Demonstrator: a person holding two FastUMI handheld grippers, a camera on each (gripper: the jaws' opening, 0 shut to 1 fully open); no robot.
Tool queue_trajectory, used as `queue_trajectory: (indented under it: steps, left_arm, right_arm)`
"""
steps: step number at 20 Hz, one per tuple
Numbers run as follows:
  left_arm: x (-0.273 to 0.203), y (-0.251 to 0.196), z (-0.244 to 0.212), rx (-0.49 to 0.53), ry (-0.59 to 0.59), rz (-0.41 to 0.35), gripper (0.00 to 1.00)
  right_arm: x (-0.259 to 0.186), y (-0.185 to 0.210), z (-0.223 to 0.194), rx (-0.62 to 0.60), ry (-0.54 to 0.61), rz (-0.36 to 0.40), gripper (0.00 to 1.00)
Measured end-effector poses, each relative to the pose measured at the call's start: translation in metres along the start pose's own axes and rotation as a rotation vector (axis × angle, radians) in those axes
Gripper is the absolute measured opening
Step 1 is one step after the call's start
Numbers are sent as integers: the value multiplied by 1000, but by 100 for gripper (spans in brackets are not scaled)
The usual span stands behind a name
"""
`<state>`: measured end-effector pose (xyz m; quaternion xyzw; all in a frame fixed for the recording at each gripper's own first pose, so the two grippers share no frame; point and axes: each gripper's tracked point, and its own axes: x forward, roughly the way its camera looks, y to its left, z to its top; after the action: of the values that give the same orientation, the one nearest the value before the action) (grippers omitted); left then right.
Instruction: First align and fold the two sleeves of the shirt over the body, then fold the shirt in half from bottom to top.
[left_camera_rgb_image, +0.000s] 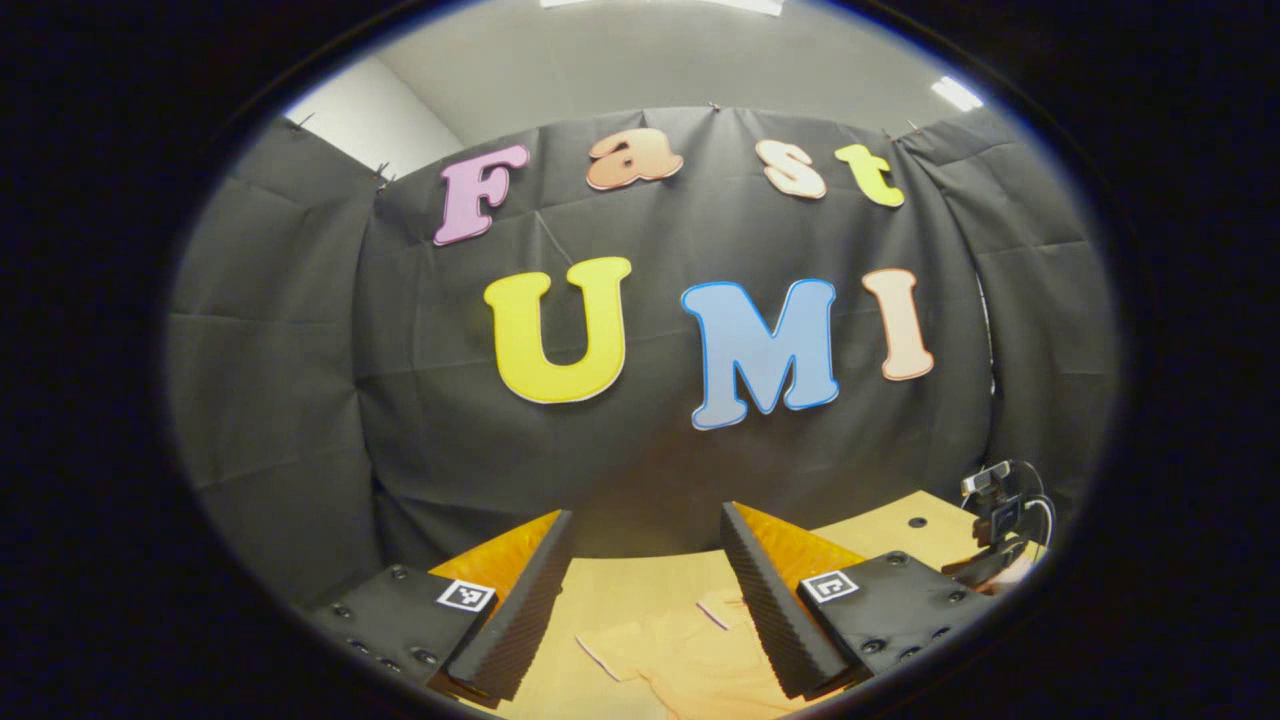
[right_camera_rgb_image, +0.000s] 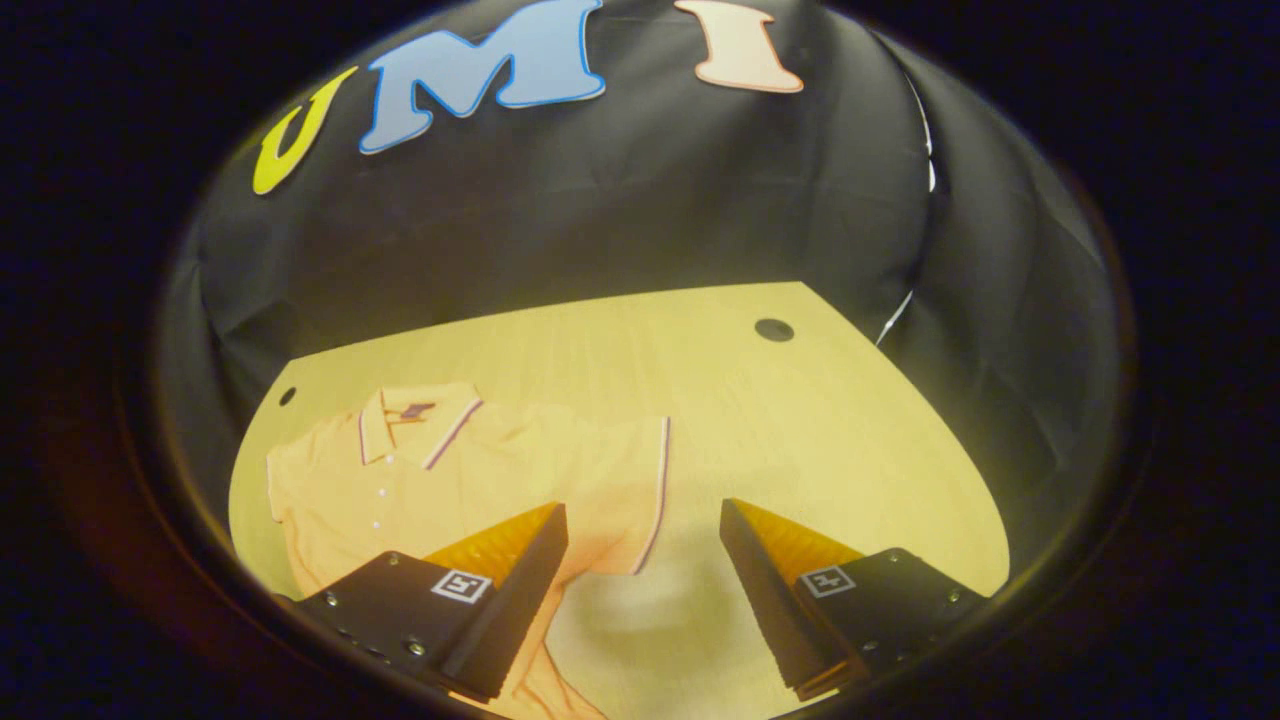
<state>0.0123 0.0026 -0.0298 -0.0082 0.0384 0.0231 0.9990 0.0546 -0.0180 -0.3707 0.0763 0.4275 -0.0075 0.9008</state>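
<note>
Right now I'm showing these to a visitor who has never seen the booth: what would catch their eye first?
The orange polo shirt lying flat on the pale wooden table, collar toward the wall, one striped-cuff sleeve spread out to the side. Next, the right gripper hanging open just above that sleeve's edge. In the left gripper view, the left gripper is open too, with shirt fabric below it.

No readable words stand on the shirt (right_camera_rgb_image: 450, 470) or table (right_camera_rgb_image: 800, 420); each finger block (left_camera_rgb_image: 468, 595) carries only a small black-and-white square marker.
</note>
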Motion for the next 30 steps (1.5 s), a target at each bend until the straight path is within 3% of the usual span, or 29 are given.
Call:
queue_trajectory:
  steps: [2,4,5,6,9,11,19,21,22,23,24,26,27,30]
  left_arm:
    - [0,7,-6,-9,18,23,95]
    - [-1,14,-13,-21,34,40,95]
    - [-2,15,-17,-26,41,47,100]
    - [-2,17,-18,-31,48,52,95]
    - [-3,23,-25,-36,65,69,95]
    - [-5,24,-28,-35,70,79,100]
    - [1,23,-31,-37,72,81,100]
    - [2,18,-32,-39,71,75,100]
    - [3,16,-31,-38,72,74,100]
    - [5,16,-32,-36,72,73,100]
    - [4,16,-32,-36,72,73,100]
    - [2,18,-34,-38,71,75,100]
    - [1,18,-35,-39,72,77,100]
    - [0,21,-38,-44,81,82,100]
  right_arm:
    - [13,-4,-6,2,31,-8,96]
    - [26,-5,-12,15,67,-6,96]
    - [31,-6,-17,22,91,-7,96]
    - [36,-5,-20,27,109,-7,96]
    - [50,-1,-30,38,146,-6,96]
    - [55,-2,-36,36,168,-18,96]
    - [59,3,-38,-1,181,-28,95]
    - [61,7,-37,1,195,-9,69]
    - [60,9,-37,0,205,0,44]
    - [60,10,-38,4,223,2,32]
    - [59,11,-37,3,241,7,23]
    - [60,9,-36,1,253,4,23]
    - [59,12,-33,13,261,-2,0]
    - [61,14,-31,23,263,6,0]
